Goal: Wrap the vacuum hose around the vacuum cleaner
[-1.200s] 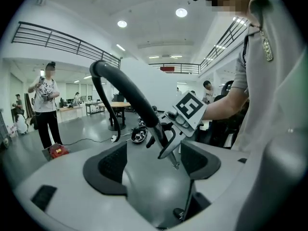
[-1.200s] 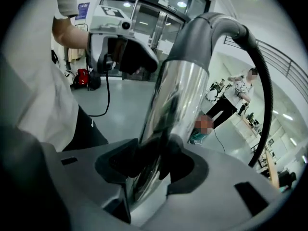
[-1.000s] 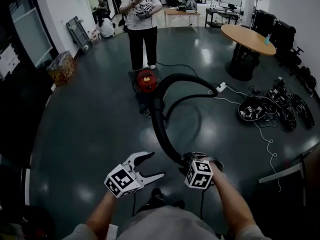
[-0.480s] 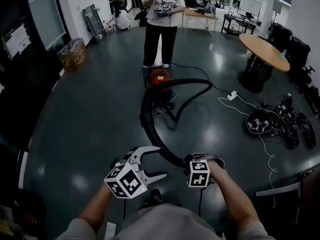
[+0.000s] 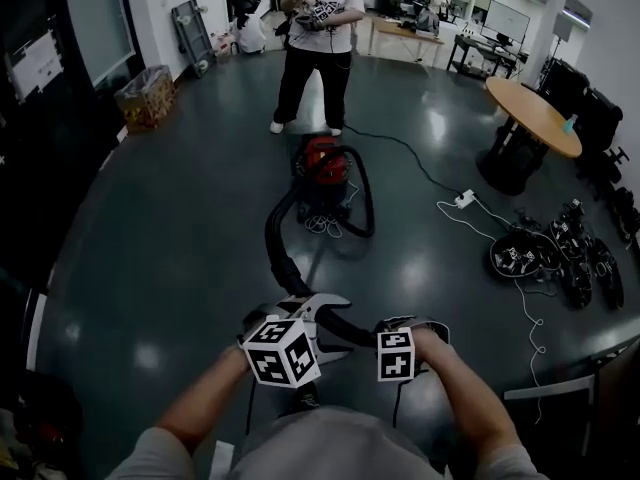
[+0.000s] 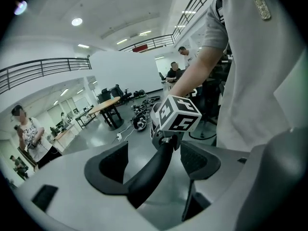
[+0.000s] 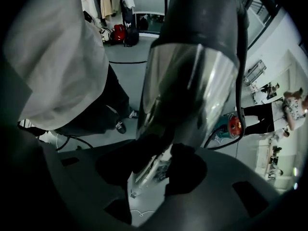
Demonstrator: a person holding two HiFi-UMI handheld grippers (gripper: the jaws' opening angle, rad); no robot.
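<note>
**Hose run between both grippers; vacuum on the floor ahead**

Right gripper (image 7: 161, 170): points down. Its jaws are clamped on the glossy rigid end of the black flexible vacuum hose (image 5: 272, 236). They have just been closing further, with that tube between them.

Left gripper (image 6: 154, 163): jaws stand apart. The hose runs between the pads and leans on one of them (the other pad stands off it). The right gripper's marker cube (image 6: 175, 114) sits just beyond the left jaws, so the two grippers are close side by side, low in the head view.

Hose path: from the right gripper it passes through the left jaws. It then curves away over the dark glossy floor (image 5: 170, 218) to the red canister vacuum cleaner (image 5: 320, 158). A loop of it lies on the floor just beside the canister, not around it.

Surroundings: a standing person in a white top (image 5: 318, 18) is just behind the vacuum. A round wooden table (image 5: 535, 118) stands well off to the right.
</note>
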